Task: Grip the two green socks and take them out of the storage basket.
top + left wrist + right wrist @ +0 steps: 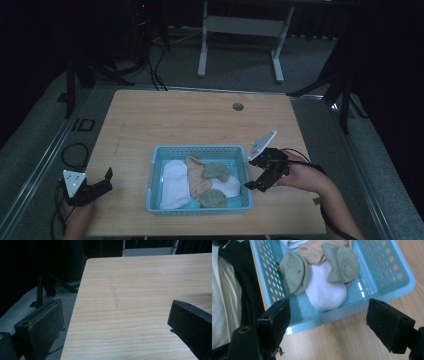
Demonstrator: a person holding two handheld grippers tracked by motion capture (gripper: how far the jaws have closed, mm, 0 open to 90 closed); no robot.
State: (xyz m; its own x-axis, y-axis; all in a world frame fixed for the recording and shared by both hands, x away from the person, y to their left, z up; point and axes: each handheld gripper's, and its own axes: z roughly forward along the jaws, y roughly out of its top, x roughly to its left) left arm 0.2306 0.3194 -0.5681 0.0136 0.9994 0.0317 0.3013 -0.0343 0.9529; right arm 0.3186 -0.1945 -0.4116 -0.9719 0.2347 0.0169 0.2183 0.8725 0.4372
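Light-blue perforated basket (387,272) — white, beige, green socks (325,293) inside.

Table (165,115): pale wood-grain top, smooth and matt, with one faint scuff line. Basket (387,270): light-blue plastic, glossy, walls and floor perforated with round holes; inside lie soft knitted cloth socks, white sock (325,291), beige sock (312,251) and grey-green socks (293,271), all matt. Right claw (327,320) and left claw (115,322): black jaws faced with rough, matt, slightly frayed padding.
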